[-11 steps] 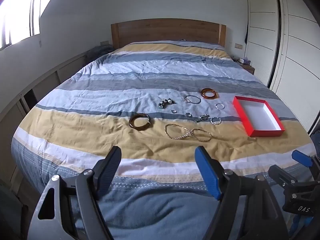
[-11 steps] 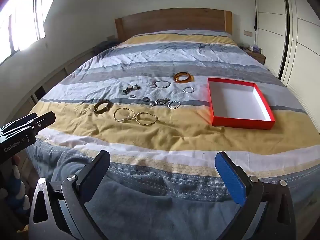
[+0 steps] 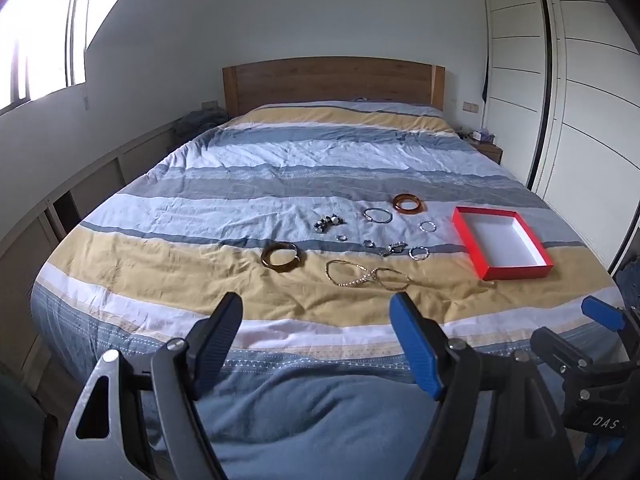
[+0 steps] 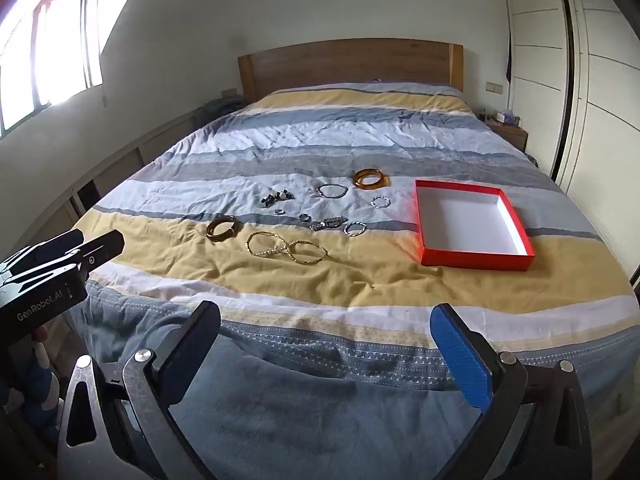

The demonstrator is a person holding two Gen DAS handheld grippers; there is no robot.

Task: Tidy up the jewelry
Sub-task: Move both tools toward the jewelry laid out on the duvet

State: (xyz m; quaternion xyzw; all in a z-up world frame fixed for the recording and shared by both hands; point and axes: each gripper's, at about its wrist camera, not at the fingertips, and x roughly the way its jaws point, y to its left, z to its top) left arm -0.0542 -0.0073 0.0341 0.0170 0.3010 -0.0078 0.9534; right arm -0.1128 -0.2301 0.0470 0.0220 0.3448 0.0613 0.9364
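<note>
We see the left tool and right tool at bottom of frame, both spread wide, gripping nothing. Jewelry lies mid-frame on the bed, left of the red box.

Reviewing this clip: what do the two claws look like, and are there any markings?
Both are black and grey metal frames with silver screws. The left claw and right claw each pair one black ribbed pad with one blue one. White "GenRobot.AI" lettering marks the left body, "DAS" the right.
</note>
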